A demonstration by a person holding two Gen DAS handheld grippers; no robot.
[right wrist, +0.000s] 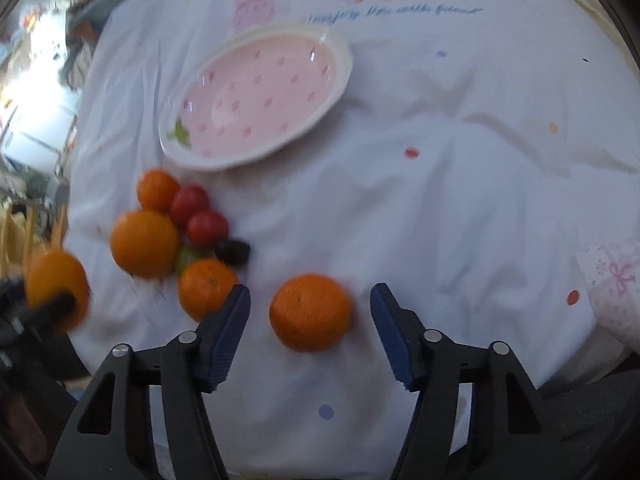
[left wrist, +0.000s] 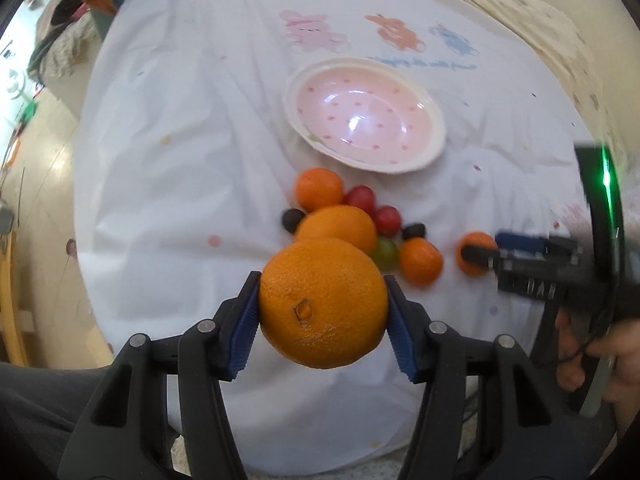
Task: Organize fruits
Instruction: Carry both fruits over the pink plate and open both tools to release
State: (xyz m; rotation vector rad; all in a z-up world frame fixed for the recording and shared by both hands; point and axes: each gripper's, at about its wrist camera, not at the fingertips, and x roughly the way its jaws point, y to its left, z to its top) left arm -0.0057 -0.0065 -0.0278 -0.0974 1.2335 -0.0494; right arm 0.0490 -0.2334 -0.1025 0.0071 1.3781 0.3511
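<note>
My left gripper (left wrist: pixel 323 300) is shut on a large orange (left wrist: pixel 323 302) and holds it above the white cloth; this orange also shows at the left edge of the right wrist view (right wrist: pixel 56 288). My right gripper (right wrist: pixel 310 312) is open with its fingers on either side of a small mandarin (right wrist: pixel 310 312), not touching it; that mandarin shows in the left wrist view (left wrist: pixel 476 258) too. An empty pink bowl (left wrist: pixel 434 148) (right wrist: pixel 340 76) stands beyond. A pile of fruit (left wrist: pixel 336 228) (right wrist: pixel 144 244) lies between: oranges, red and dark grapes, a green grape.
A white cloth (left wrist: pixel 180 160) (right wrist: pixel 460 220) with cartoon prints covers the round table. A pink-patterned white object (right wrist: pixel 616 288) lies at the right edge. The floor and clutter show beyond the table's left edge. The person's hand (left wrist: pixel 580 356) holds the right gripper.
</note>
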